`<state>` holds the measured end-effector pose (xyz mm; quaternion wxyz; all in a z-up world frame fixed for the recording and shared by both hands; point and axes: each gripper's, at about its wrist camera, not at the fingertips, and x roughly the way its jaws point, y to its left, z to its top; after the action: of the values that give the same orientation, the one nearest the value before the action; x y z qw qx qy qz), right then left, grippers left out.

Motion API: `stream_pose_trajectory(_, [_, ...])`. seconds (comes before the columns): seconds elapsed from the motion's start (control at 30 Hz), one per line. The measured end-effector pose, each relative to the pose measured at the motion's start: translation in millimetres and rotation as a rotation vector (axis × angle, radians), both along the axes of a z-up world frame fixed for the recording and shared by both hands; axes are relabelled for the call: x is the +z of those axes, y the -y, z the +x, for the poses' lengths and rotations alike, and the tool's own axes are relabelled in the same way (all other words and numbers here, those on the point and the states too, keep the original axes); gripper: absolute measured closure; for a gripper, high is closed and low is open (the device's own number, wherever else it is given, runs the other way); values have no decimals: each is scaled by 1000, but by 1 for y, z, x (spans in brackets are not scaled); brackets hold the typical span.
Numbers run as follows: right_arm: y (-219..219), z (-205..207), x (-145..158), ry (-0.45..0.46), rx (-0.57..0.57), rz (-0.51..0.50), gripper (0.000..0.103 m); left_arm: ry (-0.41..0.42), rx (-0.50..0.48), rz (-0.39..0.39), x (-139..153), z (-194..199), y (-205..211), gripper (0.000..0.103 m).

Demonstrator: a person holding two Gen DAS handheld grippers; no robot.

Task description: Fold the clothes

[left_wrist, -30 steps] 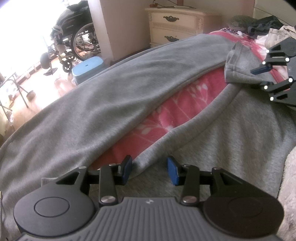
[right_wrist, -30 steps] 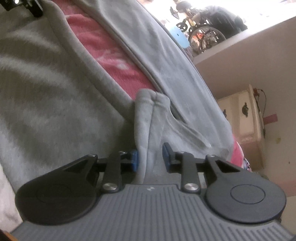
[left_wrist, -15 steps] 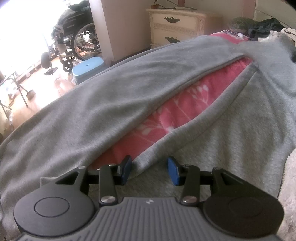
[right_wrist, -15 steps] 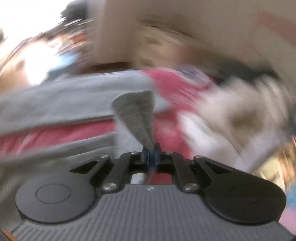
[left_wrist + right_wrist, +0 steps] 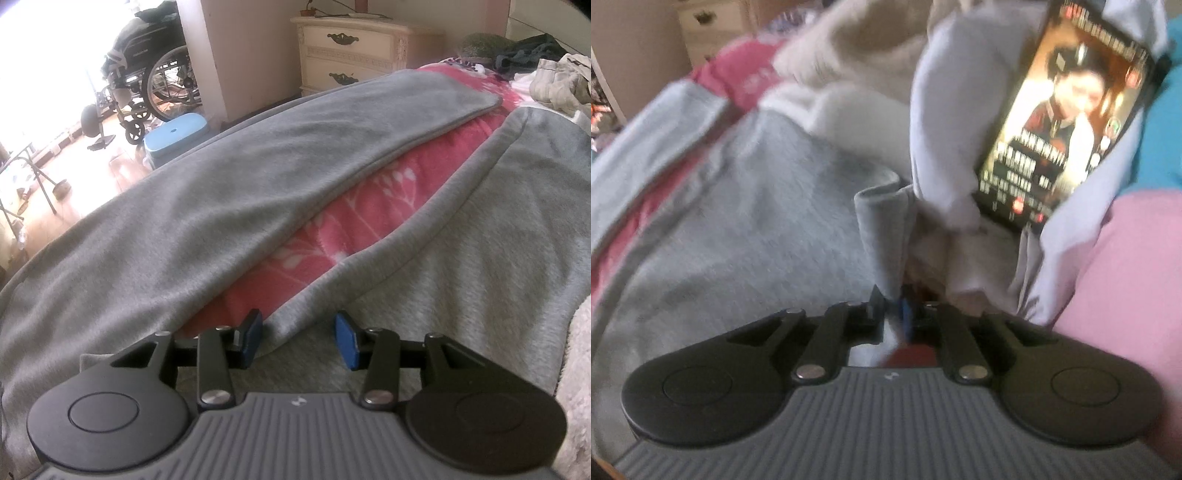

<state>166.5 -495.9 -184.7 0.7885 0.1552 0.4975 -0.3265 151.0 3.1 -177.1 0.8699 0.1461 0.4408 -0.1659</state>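
Daylight is flooding in from the upper left of the left wrist view, blowing out that corner around the wheelchair (image 5: pixel 147 74). Fisheye bending is curving the edges. The right wrist view is smearing with motion blur.

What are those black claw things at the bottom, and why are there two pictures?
Each claw is a hand-held gripper: a person carries one in each hand, with a camera looking along its two fingers. So one picture comes from each hand. They are folding clothes on a bed. In the left view, the left gripper stands open over the edge of a grey garment, which is spread on a pink blanket. The right view is blurry. There the right gripper has a fold of grey cloth between its jaws, which are opening. Behind it lies a phone showing a video.
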Motion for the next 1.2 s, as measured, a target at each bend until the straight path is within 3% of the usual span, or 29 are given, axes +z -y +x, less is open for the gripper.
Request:
stream_pose_trajectory(0.1, [-4, -4, 4, 2, 18, 33, 67, 0, 2, -2, 0, 0, 0, 58])
stream_pose_trajectory(0.17, [-15, -11, 16, 18, 48, 6, 61, 1, 3, -2, 0, 0, 0, 58])
stream_pose_trajectory(0.23, [-36, -19, 32, 47, 98, -77, 60, 1, 4, -3, 0, 0, 0, 58])
stream_pose_trajectory(0.33, [-69, -21, 47, 120, 284, -168, 61, 3, 4, -3, -1, 0, 1, 58])
stream_pose_trajectory(0.4, [-83, -6, 41, 129, 392, -146, 66, 4, 3, -3, -1, 0, 0, 58])
stream_pose_trajectory(0.47, [-82, 14, 34, 161, 417, -86, 77, 4, 1, -2, -1, 0, 0, 58])
stream_pose_trajectory(0.53, [-70, 43, 23, 189, 393, -28, 87, 3, -1, 0, -1, 0, 0, 58])
stream_pose_trajectory(0.63, [-37, 84, 0, 219, 306, 60, 89, 3, -5, 5, -1, 0, 0, 57])
stream_pose_trajectory(0.73, [3, 118, -32, 203, 182, 81, 94, 2, -10, 9, -1, 1, 0, 57])
stream_pose_trajectory(0.87, [25, 121, -16, 274, 68, 183, 93, -4, 1, 2, -1, 2, 0, 56])
stream_pose_trajectory(1.03, [-4, 130, -5, 281, 246, 250, 92, -1, -6, 8, -2, 1, 1, 56])
stream_pose_trajectory(1.13, [6, 162, -31, 205, 213, 210, 97, -3, -11, 15, 0, 0, -1, 56])
stream_pose_trajectory(1.2, [19, 173, -35, 226, 153, 166, 102, -6, -5, 18, 2, 0, -4, 56])
